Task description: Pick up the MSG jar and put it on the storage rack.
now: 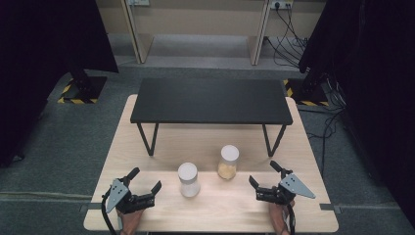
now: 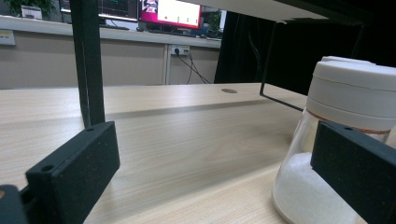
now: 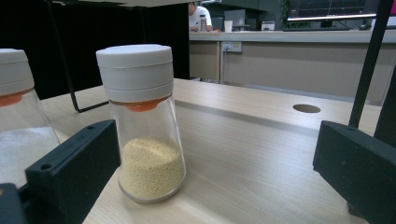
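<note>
Nothing gripped yet. Your left gripper is spread wide, the white-grain jar just off its right finger. Your right gripper is spread too, the yellow-grain jar near its left finger. Both grasps remain.

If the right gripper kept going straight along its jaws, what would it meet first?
Probably nothing soon: between the right gripper's open jaws lies bare table. The yellow-grain jar stands just inside the left jaw's line and might get clipped; depth is hard to judge.
</note>
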Demonstrator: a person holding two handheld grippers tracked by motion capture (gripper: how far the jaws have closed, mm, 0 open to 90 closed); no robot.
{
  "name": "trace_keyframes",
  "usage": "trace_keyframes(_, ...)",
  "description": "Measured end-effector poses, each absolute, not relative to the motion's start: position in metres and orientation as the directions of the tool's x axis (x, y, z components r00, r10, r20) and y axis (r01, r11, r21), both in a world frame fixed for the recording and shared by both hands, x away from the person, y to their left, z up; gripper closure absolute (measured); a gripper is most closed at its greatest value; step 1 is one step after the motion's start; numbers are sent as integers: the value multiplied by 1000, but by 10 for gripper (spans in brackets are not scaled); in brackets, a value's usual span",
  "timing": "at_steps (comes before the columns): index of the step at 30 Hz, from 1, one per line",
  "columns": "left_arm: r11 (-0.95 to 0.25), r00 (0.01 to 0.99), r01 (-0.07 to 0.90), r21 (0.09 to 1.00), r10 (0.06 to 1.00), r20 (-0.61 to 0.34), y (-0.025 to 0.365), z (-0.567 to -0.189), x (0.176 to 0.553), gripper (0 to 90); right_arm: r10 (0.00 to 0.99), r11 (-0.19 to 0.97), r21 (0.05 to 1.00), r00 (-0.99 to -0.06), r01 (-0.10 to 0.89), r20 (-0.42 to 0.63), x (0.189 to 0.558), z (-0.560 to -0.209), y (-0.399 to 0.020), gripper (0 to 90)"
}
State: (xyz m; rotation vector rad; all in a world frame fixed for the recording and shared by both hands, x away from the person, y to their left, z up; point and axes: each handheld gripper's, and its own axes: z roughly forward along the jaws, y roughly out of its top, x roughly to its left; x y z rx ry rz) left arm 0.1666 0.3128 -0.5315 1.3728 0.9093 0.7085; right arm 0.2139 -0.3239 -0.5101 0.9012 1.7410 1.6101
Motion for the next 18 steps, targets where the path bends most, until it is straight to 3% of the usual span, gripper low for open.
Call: trace_keyframes(18,88,498,86,992,859,-120,312,-531,166,3,804,43,995,-595,85,16,214,-509,-323,6)
